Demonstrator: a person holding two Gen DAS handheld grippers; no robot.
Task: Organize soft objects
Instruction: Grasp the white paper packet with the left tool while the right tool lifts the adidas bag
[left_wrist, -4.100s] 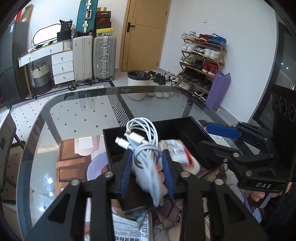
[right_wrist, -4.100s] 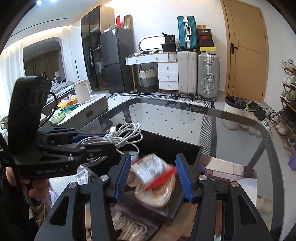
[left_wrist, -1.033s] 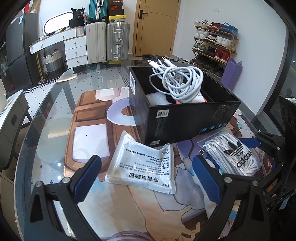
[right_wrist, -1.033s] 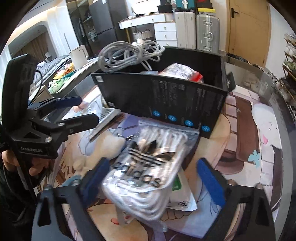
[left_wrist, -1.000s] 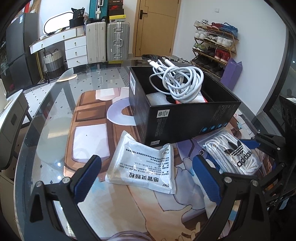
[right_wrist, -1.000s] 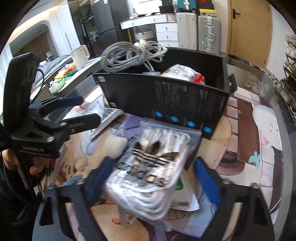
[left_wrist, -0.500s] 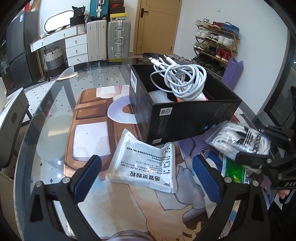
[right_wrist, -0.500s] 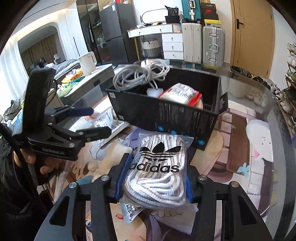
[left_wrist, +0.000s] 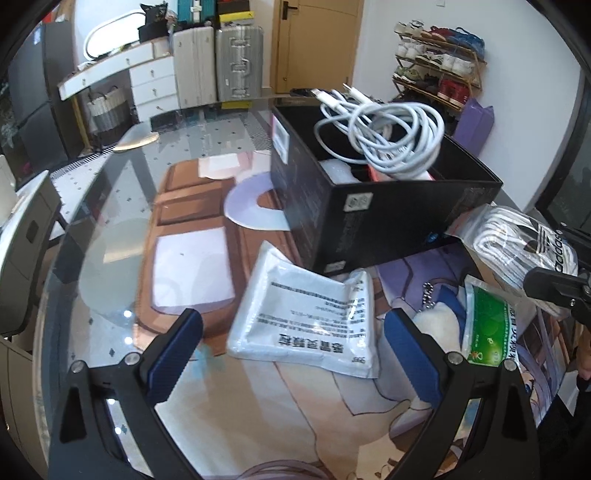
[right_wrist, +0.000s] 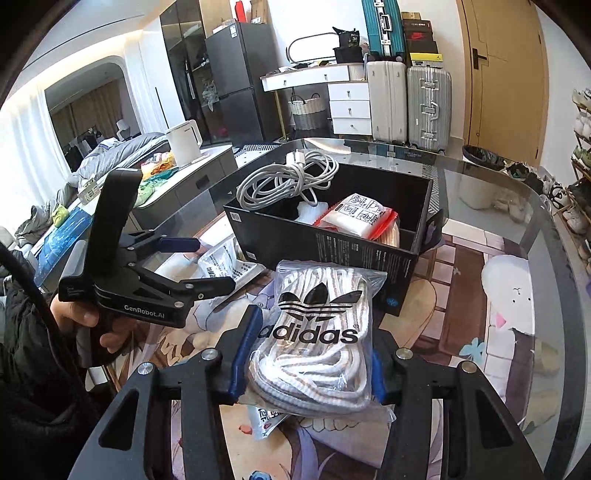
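Note:
My right gripper (right_wrist: 310, 354) is shut on a clear adidas bag (right_wrist: 314, 321) of white ribbed fabric and holds it off the table, just short of the black box's (right_wrist: 332, 251) near wall. The box contains a coiled white cable (right_wrist: 288, 181) and a red-edged packet (right_wrist: 358, 218). In the left wrist view the adidas bag (left_wrist: 517, 240) hangs at the right, by the black box (left_wrist: 388, 221). My left gripper (left_wrist: 293, 332) is open and low over a white printed packet (left_wrist: 314, 295) on the table, touching nothing.
A green packet (left_wrist: 487, 325) and a white plush piece (left_wrist: 436, 321) lie on the printed mat to the right of the white packet. The glass table's (left_wrist: 92, 258) rounded edge runs along the left. A hand (right_wrist: 92, 325) holds the left gripper's handle.
My right gripper's jaws closed on the adidas bag and lifted it off the mat toward the box, uncovering the green packet. The left gripper stayed open and barely moved.

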